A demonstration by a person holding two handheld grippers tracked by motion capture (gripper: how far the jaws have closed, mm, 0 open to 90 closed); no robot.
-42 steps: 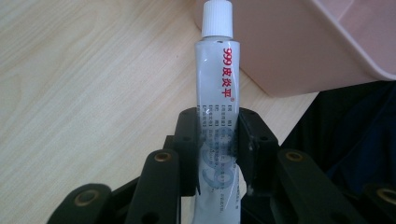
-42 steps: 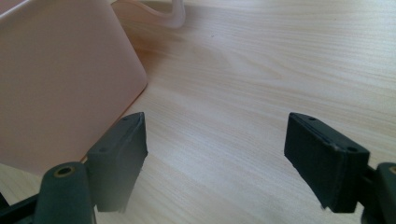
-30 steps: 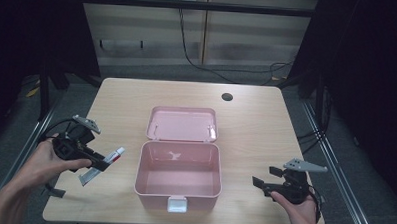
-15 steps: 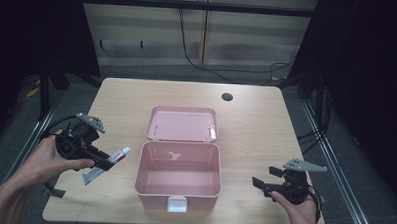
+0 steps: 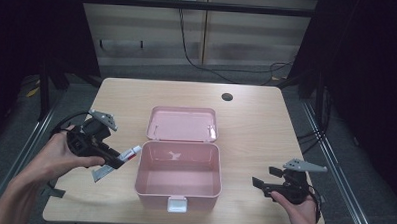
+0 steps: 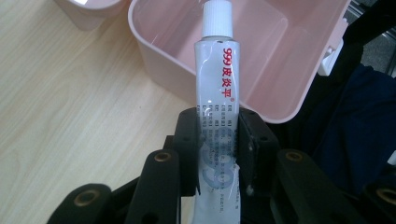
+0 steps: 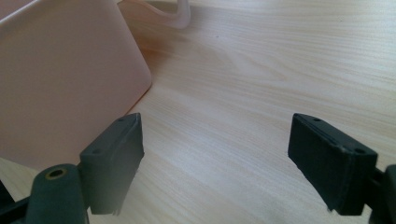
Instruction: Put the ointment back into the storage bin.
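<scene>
Left gripper, held at the left of the tabletop: jaws clamped on the lower half of a white tube with a white screw cap (red characters printed along it; the crimped tail sticks out behind the jaws). In the high view the tube is lifted clear of the wood, cap end pointing right, just beside the left wall of the pink box. In the left gripper view the cap lies over the box's open basin.

Centre: box stands open, its lid laid back flat on the far side, white latch on the near wall. Basin looks bare inside.

Right gripper, at the near right of the tabletop: jaws spread wide, nothing between them, only wood grain behind. It points left toward the box's right wall, near it but apart.
</scene>
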